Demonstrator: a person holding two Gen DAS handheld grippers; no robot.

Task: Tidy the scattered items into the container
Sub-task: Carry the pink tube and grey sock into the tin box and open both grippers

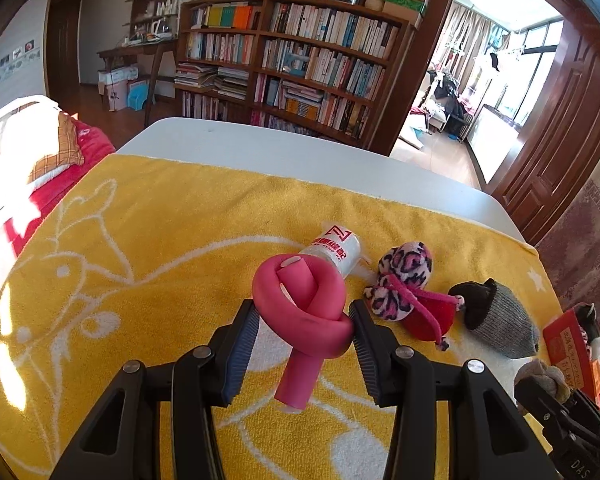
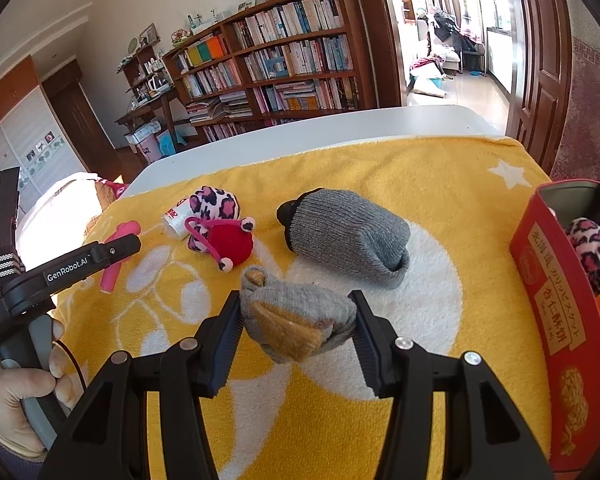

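My left gripper [image 1: 303, 316] is shut on a knotted pink foam curler [image 1: 300, 300] over the yellow towel [image 1: 140, 280]. Behind it lie a white tube [image 1: 334, 250], a leopard-print and red sock bundle [image 1: 404, 292] and a grey and black sock bundle [image 1: 496, 320]. My right gripper [image 2: 298, 312] is shut on a grey and tan sock ball [image 2: 296, 320], held a little above the towel [image 2: 420, 360]. The red biscuit tin [image 2: 556, 292] stands at the right with leopard-print socks [image 2: 588, 248] inside. The grey sock bundle [image 2: 344, 236] lies just beyond my right gripper.
The towel covers a white table [image 1: 260, 140] whose far edge drops to the floor. A bookcase [image 1: 292, 64] stands behind. A bed with red bedding [image 1: 40, 160] is at the left. In the right wrist view the gloved hand holds the left gripper's body [image 2: 60, 268] at the left.
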